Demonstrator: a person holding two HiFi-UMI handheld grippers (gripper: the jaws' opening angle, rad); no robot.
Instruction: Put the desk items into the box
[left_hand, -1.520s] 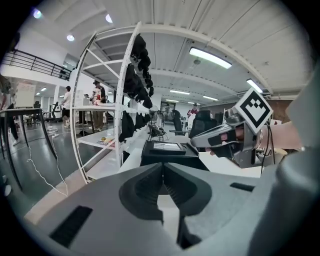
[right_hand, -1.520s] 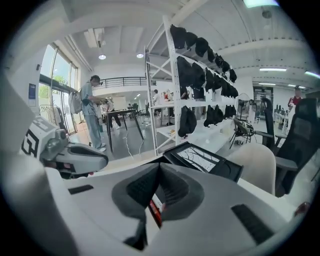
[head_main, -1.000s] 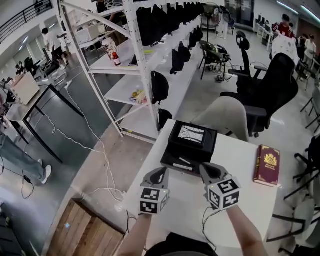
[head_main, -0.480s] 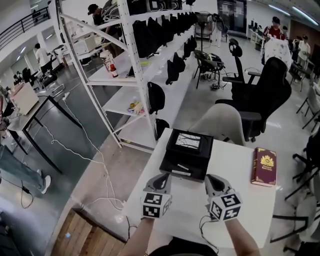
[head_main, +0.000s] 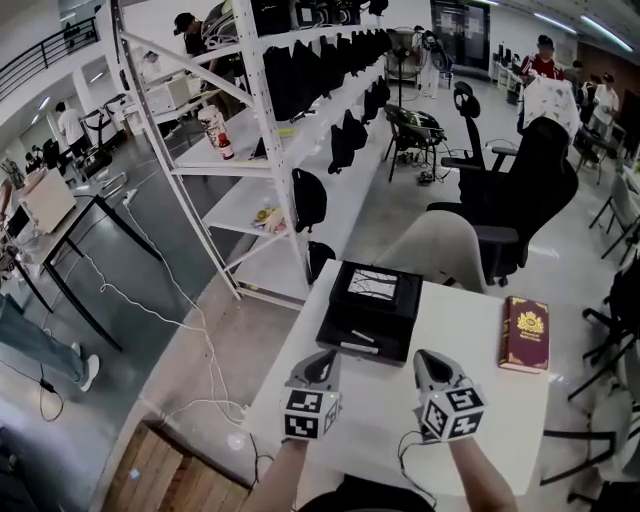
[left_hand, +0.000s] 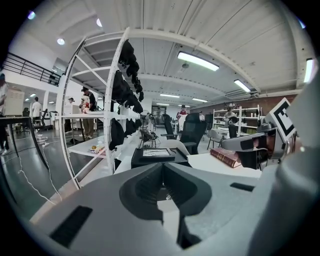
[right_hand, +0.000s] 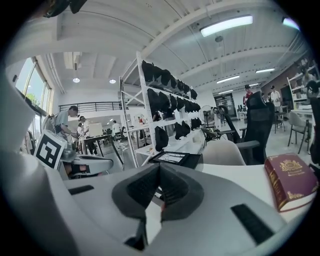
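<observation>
Book (head_main: 525, 334), the 1 item seen loose, lies flat at the right of the desk (head_main: 465, 300), near its right edge and well apart from the box (head_main: 372, 305) at the far left corner. Left gripper (head_main: 321, 360) and right gripper (head_main: 431, 362) hover over the near edge, jaws pressed together, nothing between them. Likely risk: a shallow bite on the broad cover lets the book slip, or pushes it off that edge.

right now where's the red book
In the head view the red book lies flat near the white table's right edge, to the right of the black box and beyond the right gripper.
</observation>
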